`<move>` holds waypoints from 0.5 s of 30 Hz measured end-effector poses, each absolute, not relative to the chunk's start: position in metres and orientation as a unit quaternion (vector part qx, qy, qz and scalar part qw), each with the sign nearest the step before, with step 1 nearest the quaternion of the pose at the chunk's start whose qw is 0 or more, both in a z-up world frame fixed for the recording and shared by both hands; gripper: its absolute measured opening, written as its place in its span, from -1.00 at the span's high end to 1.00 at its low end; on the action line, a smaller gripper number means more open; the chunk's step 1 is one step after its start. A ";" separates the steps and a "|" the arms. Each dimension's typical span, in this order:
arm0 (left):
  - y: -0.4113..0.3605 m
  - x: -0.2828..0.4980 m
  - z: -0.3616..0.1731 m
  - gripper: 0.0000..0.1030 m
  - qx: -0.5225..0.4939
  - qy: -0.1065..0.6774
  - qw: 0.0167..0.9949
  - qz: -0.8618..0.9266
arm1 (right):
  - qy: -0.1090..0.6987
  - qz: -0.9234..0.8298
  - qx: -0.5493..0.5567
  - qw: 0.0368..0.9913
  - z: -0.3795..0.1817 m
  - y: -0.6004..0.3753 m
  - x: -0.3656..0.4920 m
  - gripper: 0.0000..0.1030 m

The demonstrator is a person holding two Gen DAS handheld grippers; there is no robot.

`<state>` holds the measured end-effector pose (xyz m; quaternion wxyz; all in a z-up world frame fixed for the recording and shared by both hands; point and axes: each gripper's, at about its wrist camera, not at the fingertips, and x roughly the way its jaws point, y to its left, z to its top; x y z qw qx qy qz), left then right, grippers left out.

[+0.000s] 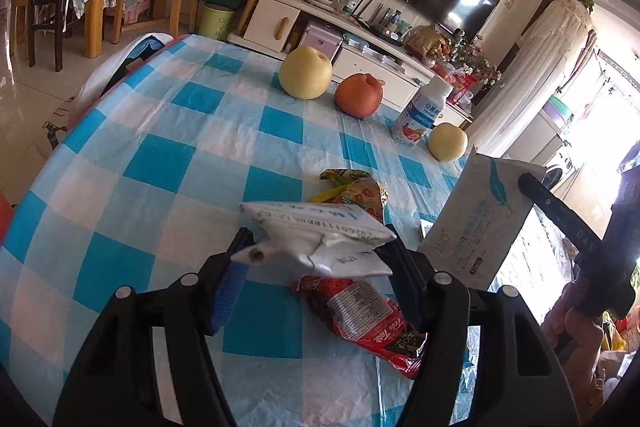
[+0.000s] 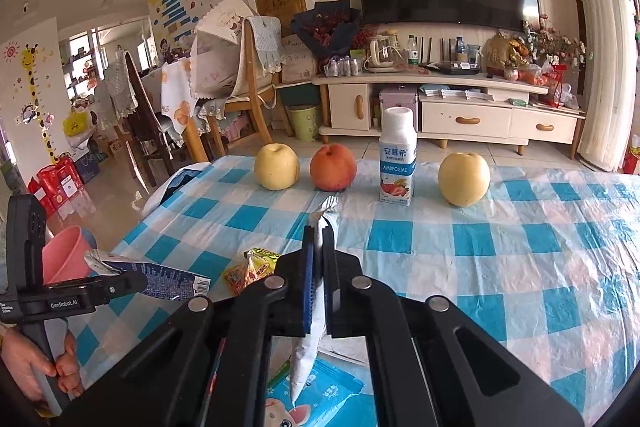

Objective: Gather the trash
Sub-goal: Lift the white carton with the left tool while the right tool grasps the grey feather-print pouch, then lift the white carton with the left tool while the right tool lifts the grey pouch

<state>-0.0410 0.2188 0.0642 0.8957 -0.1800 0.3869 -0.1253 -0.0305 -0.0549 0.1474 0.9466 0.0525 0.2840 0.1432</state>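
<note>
Counter (image 2: 520, 267): checked blue-and-white cloth; fruit and a bottle (image 2: 397, 157) stand along the far edge, trash lies near the front.
Bin (image 2: 66, 259): pink, off the counter's left side, beside the left tool; probably where the trash goes.
Left tool (image 1: 316, 247): pinching a flattened carton (image 1: 320, 239), lifted clear of the cloth.
Right tool (image 2: 319, 239): pressed together on a thin white pouch (image 2: 308, 359), which hangs below the fingers.
Red wrapper (image 1: 368, 323): flat on the cloth under the left tool, not yet collected.
Yellow wrapper (image 1: 354, 189): crumpled, just beyond the carton, also left.
Risk: the pouch is slick and gripped near one edge, so a quick swing could let it slip; the carton may tilt out, its hold looks shallow.
</note>
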 end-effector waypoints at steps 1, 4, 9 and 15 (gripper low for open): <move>0.220 -0.041 0.065 -0.28 -0.182 0.386 0.896 -0.127 | 0.282 0.141 0.054 0.947 0.150 -0.056 -0.030 0.92; 0.222 -0.044 0.069 -0.28 -0.183 0.380 0.898 -0.129 | 0.282 0.143 0.058 0.947 0.157 -0.057 -0.035 0.92; 0.228 -0.046 0.072 -0.28 -0.191 0.378 0.895 -0.138 | 0.332 0.188 0.077 0.921 0.164 -0.049 -0.033 0.92; 0.233 -0.049 0.074 -0.28 -0.204 0.378 0.890 -0.155 | 0.389 0.187 0.088 0.898 0.140 -0.030 -0.021 0.85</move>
